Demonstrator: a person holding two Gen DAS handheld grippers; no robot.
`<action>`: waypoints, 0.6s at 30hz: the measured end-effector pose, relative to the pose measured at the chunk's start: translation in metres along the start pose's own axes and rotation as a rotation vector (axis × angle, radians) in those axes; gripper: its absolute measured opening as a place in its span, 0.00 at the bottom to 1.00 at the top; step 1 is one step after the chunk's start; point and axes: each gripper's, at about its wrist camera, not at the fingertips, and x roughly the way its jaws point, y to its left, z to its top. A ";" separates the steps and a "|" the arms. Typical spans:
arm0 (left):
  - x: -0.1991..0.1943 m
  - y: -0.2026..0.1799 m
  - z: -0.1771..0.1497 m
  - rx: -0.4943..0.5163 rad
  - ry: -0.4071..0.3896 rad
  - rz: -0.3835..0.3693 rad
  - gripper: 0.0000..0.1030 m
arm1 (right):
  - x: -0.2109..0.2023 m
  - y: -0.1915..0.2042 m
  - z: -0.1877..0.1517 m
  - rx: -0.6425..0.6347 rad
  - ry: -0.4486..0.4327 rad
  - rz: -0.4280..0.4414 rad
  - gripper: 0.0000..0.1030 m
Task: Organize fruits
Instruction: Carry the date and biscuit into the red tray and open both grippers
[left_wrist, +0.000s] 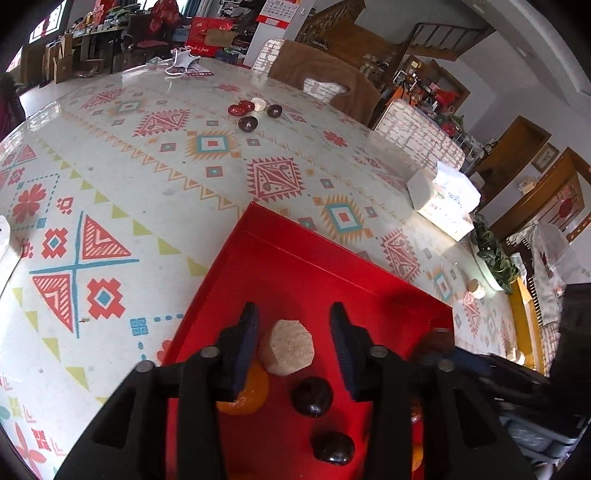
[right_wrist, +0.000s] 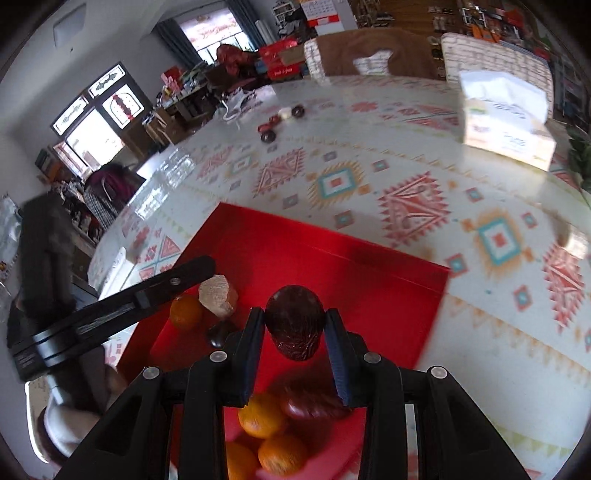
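Patterned cloth: white tablecloth (left_wrist: 155, 192) w/ red, teal & orange geometric print covers the whole table.
Red tray: flat red tray (left_wrist: 295, 273) sits on table nr the near edge, one corner pointing toward table centre.
Tissue box: pale tissue box (right_wrist: 506, 122) toward far right edge of table, well apart from tray.
Left gripper: left gripper (left_wrist: 293, 347) hangs over tray, jaws spread wide, nothing betw. them; seen from right wrist cam as a black bar at tray's left edge.
Right gripper: right gripper (right_wrist: 295, 328) clenched on a dark red wrinkled fruit (right_wrist: 294, 321), held above tray's near part; view slightly blurred.
Pale chunk: beige faceted fruit piece (left_wrist: 286, 347) lies in tray betw. left fingers, not gripped.
Oranges: one orange (left_wrist: 245, 393) just beside pale chunk, partly under left finger; three more (right_wrist: 262, 415) nr tray's near edge.
Dark fruits in tray: two dark round fruits (left_wrist: 312, 397) nr pale chunk; a longer red-brown one (right_wrist: 314, 404) touching the oranges.
Loose fruits: small cluster (left_wrist: 255, 110) of red, dark & white pieces on far side of table, well apart from tray.
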 end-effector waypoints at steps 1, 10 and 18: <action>-0.004 0.000 0.000 0.001 -0.009 -0.004 0.43 | 0.004 0.002 0.000 0.000 0.004 -0.001 0.36; -0.043 -0.012 -0.011 0.022 -0.090 -0.041 0.51 | -0.001 -0.002 0.000 0.037 -0.037 0.028 0.45; -0.070 -0.049 -0.034 0.064 -0.126 -0.107 0.58 | -0.046 -0.028 -0.016 0.092 -0.111 0.038 0.48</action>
